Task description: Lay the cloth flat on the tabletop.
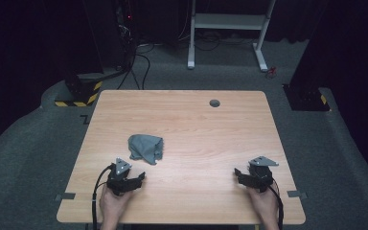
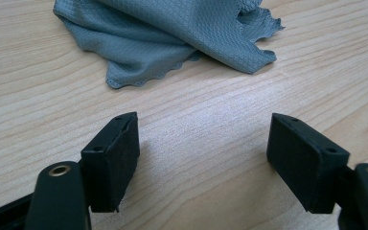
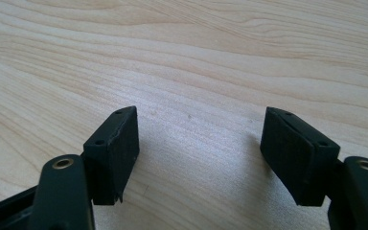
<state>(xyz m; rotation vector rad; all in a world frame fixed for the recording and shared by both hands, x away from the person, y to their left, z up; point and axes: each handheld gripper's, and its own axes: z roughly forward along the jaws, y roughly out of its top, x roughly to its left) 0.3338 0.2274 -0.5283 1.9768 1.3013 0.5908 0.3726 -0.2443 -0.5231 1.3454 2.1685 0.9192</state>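
Overhead, as labelled:
Cloth (image 1: pixel 145 148): grey, crumpled, lying left of centre on the bench (image 1: pixel 196 124).
Left tongs (image 1: pixel 139 178): spread, empty, just short of the cloth.
Right tongs (image 1: pixel 238 173): spread, empty, well apart from it.

The grey cloth (image 2: pixel 172 33) is cut off by the left gripper view's top edge.

The cloth (image 1: pixel 145 148) is grey-blue with a fine woven diamond texture. The table (image 1: pixel 196 124) is light wood with darker grain lines and carries a round grey insert (image 1: pixel 214 103). The left gripper (image 1: pixel 136 178) and right gripper (image 1: pixel 240 175) are matt black. The floor (image 1: pixel 38 143) is grey, apparently carpeted.
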